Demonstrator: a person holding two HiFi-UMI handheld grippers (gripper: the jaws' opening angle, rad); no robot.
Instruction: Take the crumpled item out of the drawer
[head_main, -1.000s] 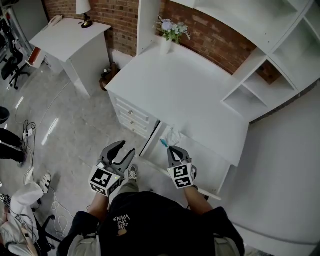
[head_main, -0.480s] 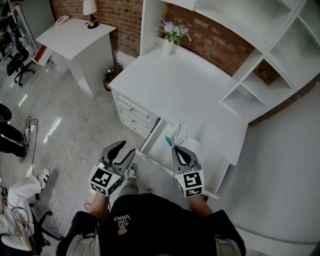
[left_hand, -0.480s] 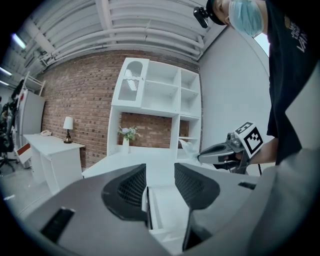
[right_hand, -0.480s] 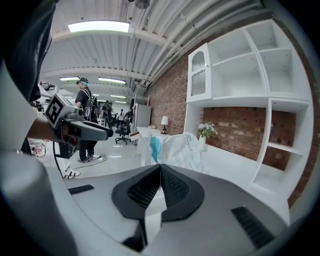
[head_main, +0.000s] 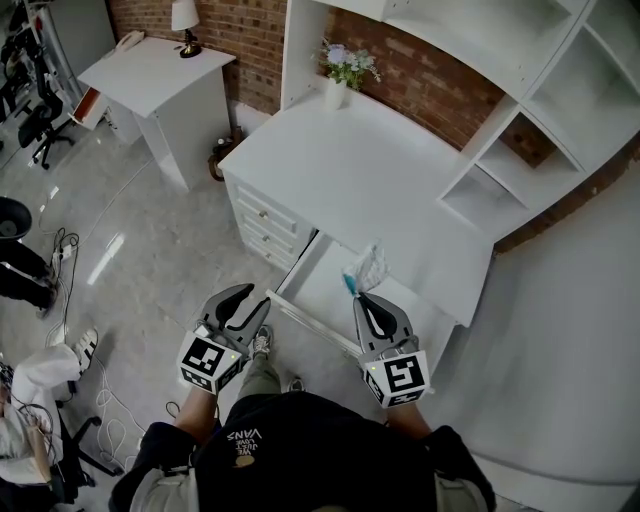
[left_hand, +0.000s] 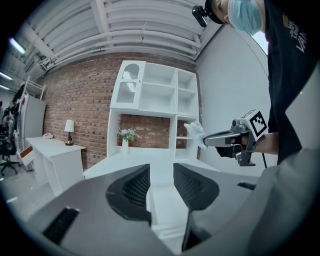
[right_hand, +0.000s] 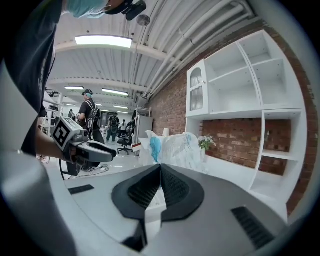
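The crumpled item is a clear plastic wrapper (head_main: 367, 268) with a blue patch. My right gripper (head_main: 358, 297) is shut on its lower edge and holds it in the air above the open white drawer (head_main: 318, 283). In the right gripper view the wrapper (right_hand: 175, 147) bulges just beyond the closed jaws (right_hand: 160, 167). My left gripper (head_main: 250, 297) hangs left of the drawer front over the floor. Its jaws are closing a little, still wide apart, with nothing between them (left_hand: 161, 170). The left gripper view shows the wrapper (left_hand: 195, 131) at the right gripper's tip.
The drawer belongs to a white desk (head_main: 350, 170) with a flower vase (head_main: 340, 65) at the back and a shelf unit (head_main: 520, 150) to the right. Small drawers (head_main: 262, 225) sit on the desk's left. A side table with a lamp (head_main: 150, 70) stands far left, and cables lie on the floor.
My right gripper has lifted the wrapper out of the drawer and carried it right. The left gripper has stayed where it was.
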